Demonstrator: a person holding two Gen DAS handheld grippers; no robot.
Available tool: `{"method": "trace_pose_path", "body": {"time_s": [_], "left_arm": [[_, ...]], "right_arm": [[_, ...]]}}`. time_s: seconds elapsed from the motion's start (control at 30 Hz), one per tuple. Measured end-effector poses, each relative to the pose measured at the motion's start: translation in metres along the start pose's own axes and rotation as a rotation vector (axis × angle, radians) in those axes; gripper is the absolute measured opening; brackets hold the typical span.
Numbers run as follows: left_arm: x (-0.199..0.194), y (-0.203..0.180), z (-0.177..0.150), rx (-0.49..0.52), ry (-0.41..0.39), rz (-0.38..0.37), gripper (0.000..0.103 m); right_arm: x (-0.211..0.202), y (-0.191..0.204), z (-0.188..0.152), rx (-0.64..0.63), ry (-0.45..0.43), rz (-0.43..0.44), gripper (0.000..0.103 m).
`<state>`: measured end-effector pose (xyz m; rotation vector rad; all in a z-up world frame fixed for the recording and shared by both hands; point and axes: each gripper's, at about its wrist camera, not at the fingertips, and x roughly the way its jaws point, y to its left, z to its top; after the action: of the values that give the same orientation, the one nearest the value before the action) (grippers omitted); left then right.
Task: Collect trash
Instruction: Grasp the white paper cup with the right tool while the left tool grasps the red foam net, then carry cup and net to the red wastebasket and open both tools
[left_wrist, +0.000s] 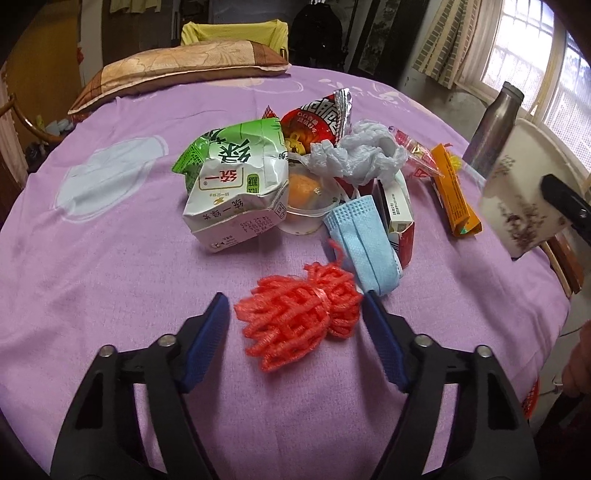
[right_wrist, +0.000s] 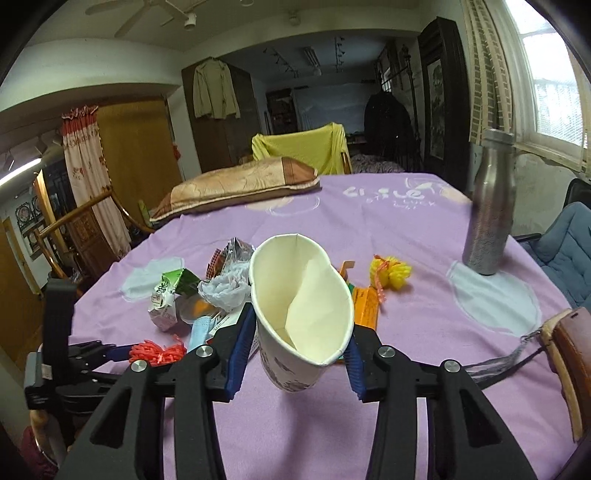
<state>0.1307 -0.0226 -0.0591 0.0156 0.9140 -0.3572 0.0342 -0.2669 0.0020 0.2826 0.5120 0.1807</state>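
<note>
Here, the left gripper (left_wrist: 295, 317) is straddling a red foam net bundle (left_wrist: 299, 317) on the purple cloth (left_wrist: 110, 277), pads not pressing it. Beyond, a crumpled green-and-white carton (left_wrist: 236, 192), blue face mask (left_wrist: 364, 243) and orange packet (left_wrist: 454, 192) are crowding together. The right gripper (right_wrist: 295, 332) is squeezing a white paper cup (right_wrist: 301, 299).

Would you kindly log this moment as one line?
right gripper: shut on paper cup | left gripper: open around red foam net | trash pile: on table
</note>
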Motion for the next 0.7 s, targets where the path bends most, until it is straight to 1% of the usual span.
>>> {"method": "trace_pose_path", "body": {"time_s": [0.07,0.13,0.27,0.43,0.53,0.7], "left_arm": [[0.000,0.002,0.000,-0.008,0.004,-0.021,0.058],[-0.006,0.004,-0.002,-0.009,-0.010,-0.024,0.055],[-0.027,0.002,-0.007,-0.011,-0.060,-0.029,0.055],[-0.054,-0.010,-0.013,0.020,-0.109,-0.026,0.055],[-0.067,-0.021,-0.015,0.039,-0.135,-0.044,0.055],[-0.087,-0.053,-0.019,0.102,-0.172,-0.083,0.055]], "right_arm": [[-0.013,-0.006,-0.003,0.014,-0.018,-0.006,0.045],[-0.022,-0.010,-0.005,0.026,-0.028,-0.013,0.045],[-0.044,-0.024,-0.010,0.052,-0.054,-0.039,0.045],[-0.073,-0.040,-0.018,0.083,-0.082,-0.073,0.045],[-0.093,-0.048,-0.025,0.096,-0.100,-0.093,0.045],[-0.133,-0.060,-0.036,0.102,-0.143,-0.147,0.045]]}}
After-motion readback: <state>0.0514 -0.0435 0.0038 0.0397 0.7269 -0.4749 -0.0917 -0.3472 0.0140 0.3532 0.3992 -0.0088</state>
